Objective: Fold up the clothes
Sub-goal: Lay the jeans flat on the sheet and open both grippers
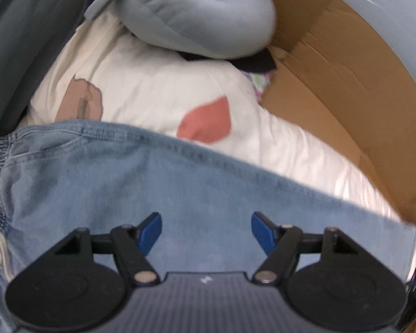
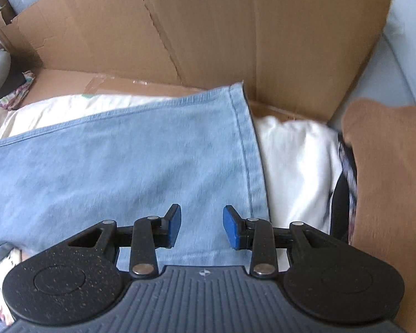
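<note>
2 grippers are held over light denim trousers (image 1: 152, 194) spread flat on white clothes (image 1: 152, 83) inside a cardboard box (image 2: 208, 41). Left gripper (image 1: 206, 231) is spread wide, empty; right gripper (image 2: 202, 227) likewise, near the hem. Any fold is best made with edges matched and creases smoothed.

Brown corrugated cardboard box (image 2: 208, 27) with creased, torn upright flaps, strip of clear tape (image 2: 97, 83) on its inner fold, pale blue-grey surface (image 2: 388, 63) behind it
</note>
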`<action>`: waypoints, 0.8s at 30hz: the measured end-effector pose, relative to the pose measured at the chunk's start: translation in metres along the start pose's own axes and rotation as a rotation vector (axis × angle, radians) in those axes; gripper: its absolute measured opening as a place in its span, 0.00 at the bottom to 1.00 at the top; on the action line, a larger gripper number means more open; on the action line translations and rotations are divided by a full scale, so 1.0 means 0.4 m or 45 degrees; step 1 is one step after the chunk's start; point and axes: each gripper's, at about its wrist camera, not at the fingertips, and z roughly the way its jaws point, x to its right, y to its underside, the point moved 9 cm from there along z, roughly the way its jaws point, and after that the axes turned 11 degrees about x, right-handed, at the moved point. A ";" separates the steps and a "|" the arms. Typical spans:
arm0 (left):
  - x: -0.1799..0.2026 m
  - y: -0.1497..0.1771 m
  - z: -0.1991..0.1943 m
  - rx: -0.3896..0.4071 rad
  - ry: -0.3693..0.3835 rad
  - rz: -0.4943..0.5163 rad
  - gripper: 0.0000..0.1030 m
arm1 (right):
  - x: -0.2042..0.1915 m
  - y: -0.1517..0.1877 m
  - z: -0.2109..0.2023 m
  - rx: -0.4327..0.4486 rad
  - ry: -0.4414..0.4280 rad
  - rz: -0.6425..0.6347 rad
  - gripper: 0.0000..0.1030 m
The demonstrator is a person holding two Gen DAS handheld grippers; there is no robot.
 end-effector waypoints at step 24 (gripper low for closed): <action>0.067 0.454 -0.044 -0.172 -0.149 -0.116 0.71 | 0.046 0.157 0.005 0.008 -0.012 0.303 0.54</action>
